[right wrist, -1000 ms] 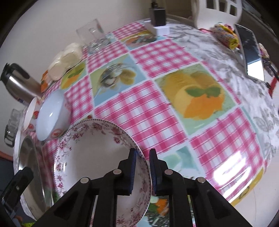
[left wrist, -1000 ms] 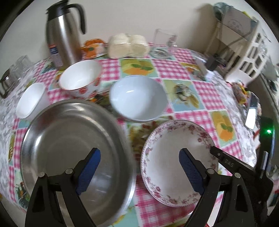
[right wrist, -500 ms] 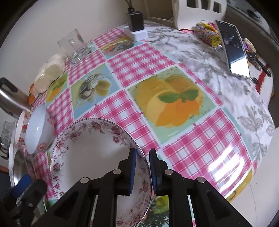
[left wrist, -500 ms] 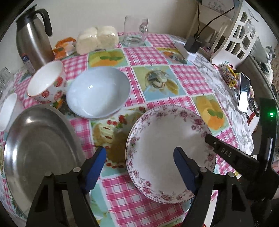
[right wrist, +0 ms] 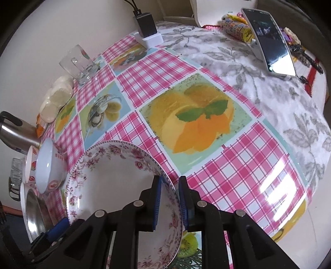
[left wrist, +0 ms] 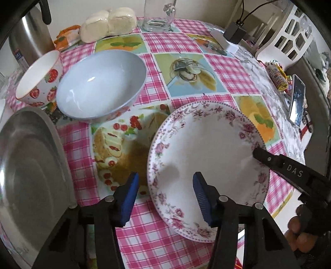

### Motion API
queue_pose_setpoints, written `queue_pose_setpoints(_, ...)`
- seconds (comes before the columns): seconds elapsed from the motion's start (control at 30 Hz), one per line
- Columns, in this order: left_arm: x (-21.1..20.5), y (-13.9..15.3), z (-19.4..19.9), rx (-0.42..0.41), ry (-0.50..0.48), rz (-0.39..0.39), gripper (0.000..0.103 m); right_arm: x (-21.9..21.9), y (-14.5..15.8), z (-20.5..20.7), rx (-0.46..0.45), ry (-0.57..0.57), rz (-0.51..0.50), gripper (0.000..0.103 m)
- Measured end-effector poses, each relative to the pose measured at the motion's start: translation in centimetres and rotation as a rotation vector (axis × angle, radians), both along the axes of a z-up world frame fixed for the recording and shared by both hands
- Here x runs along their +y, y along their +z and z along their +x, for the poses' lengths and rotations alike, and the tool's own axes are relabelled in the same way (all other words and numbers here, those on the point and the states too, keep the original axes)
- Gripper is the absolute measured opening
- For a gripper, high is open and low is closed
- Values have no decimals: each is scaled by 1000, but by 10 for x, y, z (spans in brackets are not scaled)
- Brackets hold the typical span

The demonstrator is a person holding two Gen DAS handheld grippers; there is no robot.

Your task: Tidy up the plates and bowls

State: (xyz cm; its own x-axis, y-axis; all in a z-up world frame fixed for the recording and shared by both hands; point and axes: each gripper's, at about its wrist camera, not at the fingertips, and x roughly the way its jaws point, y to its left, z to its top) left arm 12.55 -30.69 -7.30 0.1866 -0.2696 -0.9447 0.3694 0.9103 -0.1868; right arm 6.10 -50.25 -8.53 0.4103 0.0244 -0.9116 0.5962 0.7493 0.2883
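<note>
My right claw point(right wrist: 169, 194) has the rim of the flowered plate point(right wrist: 115, 175) between its blue pads. The jaws are easing apart, and I can see a thin gap on the outer side, so the pinch looks loose. My left claw point(left wrist: 164, 196) is closing, with the near-left rim of the same plate point(left wrist: 209, 149) between its pads, but the pads do not press on it. The plate sits tipped on the pink checked tabletop point(right wrist: 238, 171).

Just left of the plate lies a big steel plate point(left wrist: 31, 165). Behind it stand a pale blue bowl point(left wrist: 101, 82) and a strawberry bowl point(left wrist: 39, 78), touching each other. Further back are a steel jug point(left wrist: 26, 39), a bag of white buns point(left wrist: 109, 24) and a glass mug point(left wrist: 159, 18). A phone point(right wrist: 269, 39) and a charger point(right wrist: 146, 27) lie off to the right. Nothing sits between the claws and the plate.

A second ago my left claw was wide open over the steel plate. Now it has come across to the flowered plate and is much narrower. My right claw was shut tighter then.
</note>
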Motion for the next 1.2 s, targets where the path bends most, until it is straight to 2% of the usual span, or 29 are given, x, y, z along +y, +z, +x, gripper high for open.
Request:
queue_pose_setpoints(0.2, -4, -12, 3, 27, -4, 6, 43, -8, -9, -8, -27, -17, 104, 21)
queue_pose_setpoints(0.4, 0, -18, 5, 35, 16, -13, 36, -10, -11, -12, -49, -34, 135, 20)
queue_pose_setpoints(0.73, 15, -17, 8, 43, 57, -83, 27, -9, -11, -11, -68, -32, 108, 20)
queue_pose_setpoints(0.9, 15, -18, 8, 43, 61, -92, 24, -7, -11, -8, -73, -23, 94, 20)
queue_pose_setpoints(1.2, 24, -5, 8, 31, 71, -137, 23, -8, -9, -8, -51, -20, 106, 17)
